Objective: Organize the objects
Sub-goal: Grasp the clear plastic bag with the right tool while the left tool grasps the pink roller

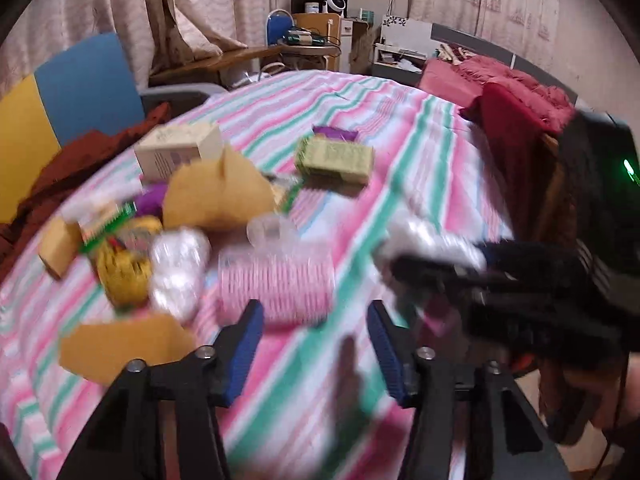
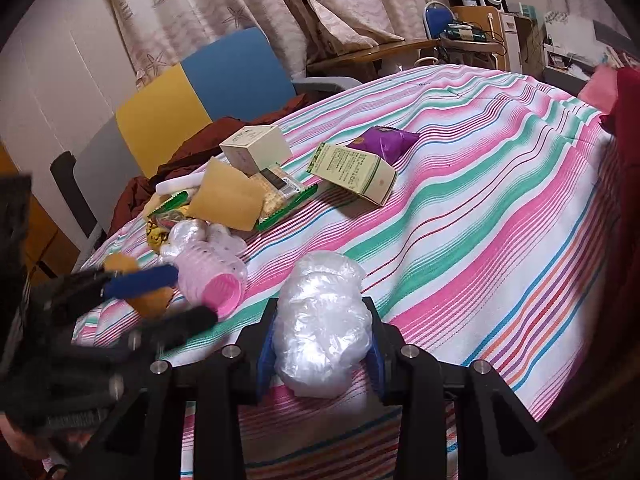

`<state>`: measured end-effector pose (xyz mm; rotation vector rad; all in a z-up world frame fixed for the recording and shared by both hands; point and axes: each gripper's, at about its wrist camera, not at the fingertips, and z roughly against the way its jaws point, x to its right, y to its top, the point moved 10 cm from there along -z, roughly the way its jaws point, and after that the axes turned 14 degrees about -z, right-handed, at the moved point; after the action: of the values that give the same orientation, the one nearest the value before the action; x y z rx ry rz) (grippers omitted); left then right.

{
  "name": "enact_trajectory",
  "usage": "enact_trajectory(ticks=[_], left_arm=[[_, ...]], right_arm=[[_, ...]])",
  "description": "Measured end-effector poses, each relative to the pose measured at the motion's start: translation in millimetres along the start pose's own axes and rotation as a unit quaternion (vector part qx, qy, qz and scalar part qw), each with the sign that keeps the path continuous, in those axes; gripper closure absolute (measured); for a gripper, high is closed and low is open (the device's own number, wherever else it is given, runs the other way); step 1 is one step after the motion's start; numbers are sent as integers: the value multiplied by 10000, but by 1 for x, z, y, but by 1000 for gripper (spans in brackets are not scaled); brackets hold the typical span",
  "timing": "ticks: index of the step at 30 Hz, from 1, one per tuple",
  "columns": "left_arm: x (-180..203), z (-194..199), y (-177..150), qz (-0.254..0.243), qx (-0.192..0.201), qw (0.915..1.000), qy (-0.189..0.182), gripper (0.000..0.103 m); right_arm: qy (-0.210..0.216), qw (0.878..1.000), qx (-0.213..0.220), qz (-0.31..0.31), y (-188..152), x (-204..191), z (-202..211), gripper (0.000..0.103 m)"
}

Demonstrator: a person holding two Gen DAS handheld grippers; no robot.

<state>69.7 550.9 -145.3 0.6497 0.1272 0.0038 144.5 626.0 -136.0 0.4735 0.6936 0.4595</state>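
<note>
Here, through the left wrist camera, we see the left gripper with its two blue pads apart and nothing between them, just near of one pink ribbed cup stack. On the striped cloth we count two boxes, cream and green, both farther off. In the right wrist view, the right gripper clamps one crumpled clear plastic bag between its pads. One purple packet lies far behind the green box.
</note>
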Motion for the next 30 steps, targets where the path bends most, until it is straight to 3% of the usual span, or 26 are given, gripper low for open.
enact_trajectory(ticks=[3, 7, 9, 15, 20, 24, 30], left_arm=[[2, 0, -19, 381, -24, 9988, -297, 57], [-12, 20, -15, 863, 492, 9950, -118, 56], [-18, 18, -3, 1021, 479, 9936, -108, 54], [-36, -3, 19, 635, 2, 9957, 678, 47], [-34, -9, 24, 495, 42, 9971, 582, 36], [-24, -14, 21, 505, 133, 9986, 104, 34], [-25, -27, 14, 426, -73, 9987, 265, 33]], right_arm=[[-21, 10000, 15, 7, 0, 0, 0, 64], [-8, 10000, 10, -6, 0, 0, 0, 64], [-27, 10000, 32, 0, 0, 0, 0, 64], [12, 10000, 10, -30, 0, 0, 1, 64], [34, 10000, 20, -59, -1, 1, 1, 64], [96, 9999, -10, -107, -1, 1, 1, 64], [94, 9999, -4, -109, -1, 1, 0, 64]])
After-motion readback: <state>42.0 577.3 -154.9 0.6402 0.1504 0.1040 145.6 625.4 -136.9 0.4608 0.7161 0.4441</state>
